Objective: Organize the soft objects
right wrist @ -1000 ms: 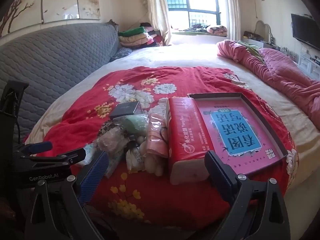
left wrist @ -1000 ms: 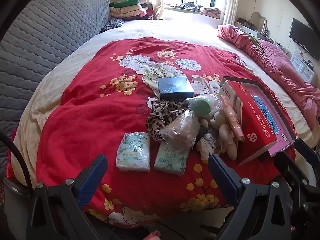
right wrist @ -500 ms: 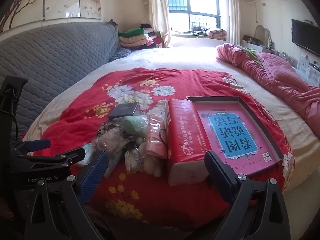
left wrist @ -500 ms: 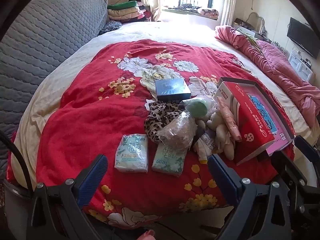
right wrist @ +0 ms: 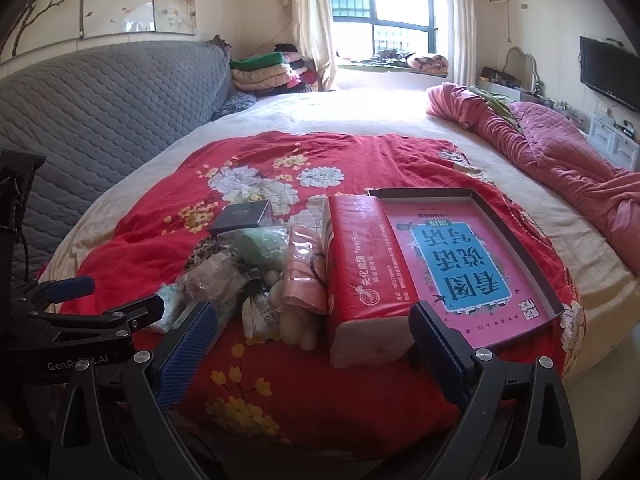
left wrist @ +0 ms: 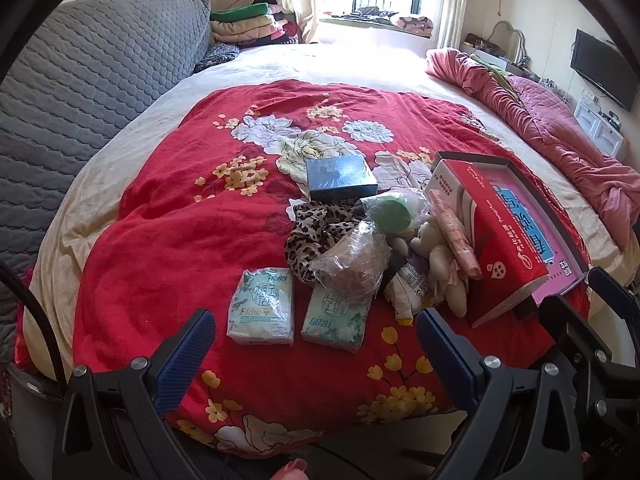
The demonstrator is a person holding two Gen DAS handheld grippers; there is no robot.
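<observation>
A pile of soft things lies on the red floral blanket: two green tissue packs, a leopard-print cloth, a clear bag, a green item in plastic, a cream plush toy, a pink pack and a red tissue pack. A dark box sits behind them. A pink box lid lies to the right. My left gripper is open and empty, short of the tissue packs. My right gripper is open and empty before the red pack.
A grey quilted headboard runs along the left. A crumpled pink quilt lies at the right. Folded blankets are stacked by the window. A TV hangs on the right wall. The left gripper's body shows in the right wrist view.
Both cameras have tilted up and drawn slightly back, so the pile sits lower in view. Nothing on the bed has moved and both grippers stay open.
</observation>
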